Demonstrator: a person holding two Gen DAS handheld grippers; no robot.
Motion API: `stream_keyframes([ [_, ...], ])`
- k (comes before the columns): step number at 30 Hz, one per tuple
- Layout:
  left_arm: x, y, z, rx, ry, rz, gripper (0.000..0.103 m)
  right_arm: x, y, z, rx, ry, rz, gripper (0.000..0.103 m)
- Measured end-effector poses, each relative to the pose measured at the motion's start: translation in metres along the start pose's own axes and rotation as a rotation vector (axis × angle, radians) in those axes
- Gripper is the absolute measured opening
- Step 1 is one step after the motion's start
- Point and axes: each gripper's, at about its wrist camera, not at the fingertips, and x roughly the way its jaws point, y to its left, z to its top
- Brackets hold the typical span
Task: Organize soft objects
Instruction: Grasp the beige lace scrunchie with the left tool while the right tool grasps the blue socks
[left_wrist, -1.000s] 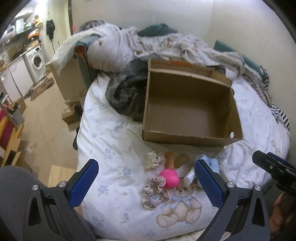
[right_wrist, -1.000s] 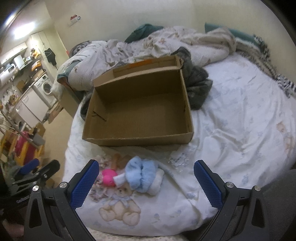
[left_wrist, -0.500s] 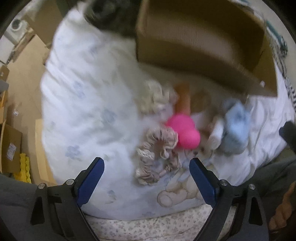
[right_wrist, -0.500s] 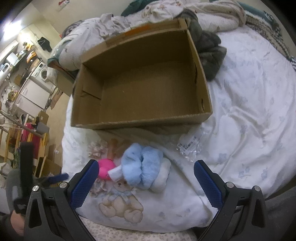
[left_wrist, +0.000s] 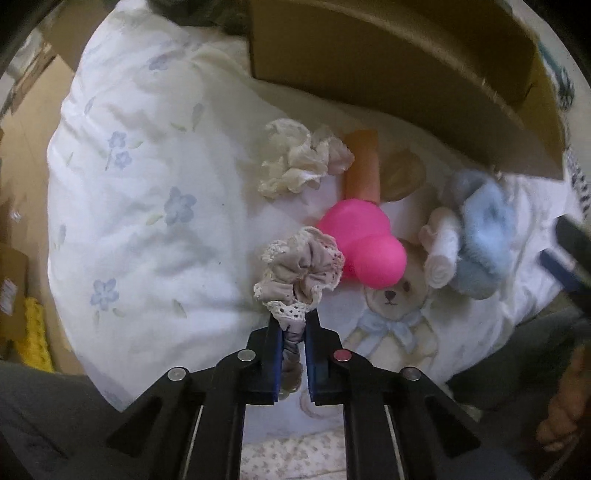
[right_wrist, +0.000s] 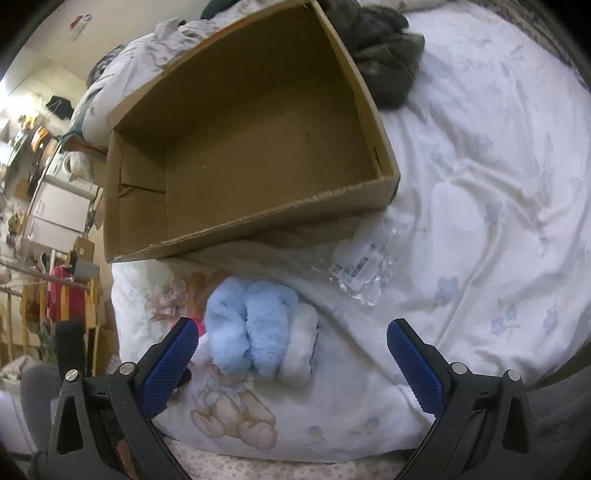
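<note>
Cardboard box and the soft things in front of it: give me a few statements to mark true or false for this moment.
1. The left gripper is shut on the lace-trimmed scrunchie. True.
2. The cardboard box already holds the pink toy. False: the box is empty and the pink toy lies on the bedspread.
3. The right gripper is open, with the blue fluffy item ahead between its fingers. True.
4. The cream scrunchie is in the right gripper. False: it lies on the bedspread.
</note>
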Motion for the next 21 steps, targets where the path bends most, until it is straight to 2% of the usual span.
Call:
stream_keyframes([
  [4, -0.031, 0.014, -0.010, -0.036, -0.087, -0.023, 0.009, 0.020, -0.007, -0.002, 0.044, 0.072, 0.023, 0.103],
  [7, -0.054, 0.025, -0.013, -0.059, -0.143, -0.019, 0.009, 0.034, -0.005, -0.002, 0.044, 0.127, 0.054, 0.093],
  [10, -0.067, 0.028, -0.013, -0.070, -0.176, -0.013, 0.009, 0.048, 0.000, -0.005, 0.031, 0.154, 0.038, 0.093],
  [12, -0.067, 0.029, -0.010, -0.075, -0.182, -0.019, 0.009, 0.055, 0.004, -0.004, 0.022, 0.166, 0.040, 0.082],
  [14, -0.069, 0.030, -0.003, -0.078, -0.180, -0.020, 0.009, 0.058, 0.010, -0.004, 0.002, 0.173, 0.049, 0.056],
  [15, -0.072, 0.033, -0.001, -0.079, -0.180, -0.020, 0.009, 0.056, 0.012, -0.004, -0.012, 0.160, 0.040, 0.053],
  [16, -0.072, 0.032, -0.002, -0.080, -0.181, -0.019, 0.009, 0.052, 0.013, -0.005, -0.031, 0.144, 0.035, 0.043],
  [17, -0.069, 0.027, -0.001, -0.079, -0.183, -0.019, 0.009, 0.049, 0.015, -0.006, -0.046, 0.130, 0.034, 0.038],
  [21, -0.052, 0.004, 0.002, -0.068, -0.207, -0.008, 0.009, 0.025, 0.020, -0.009, -0.074, 0.064, 0.050, 0.033],
])
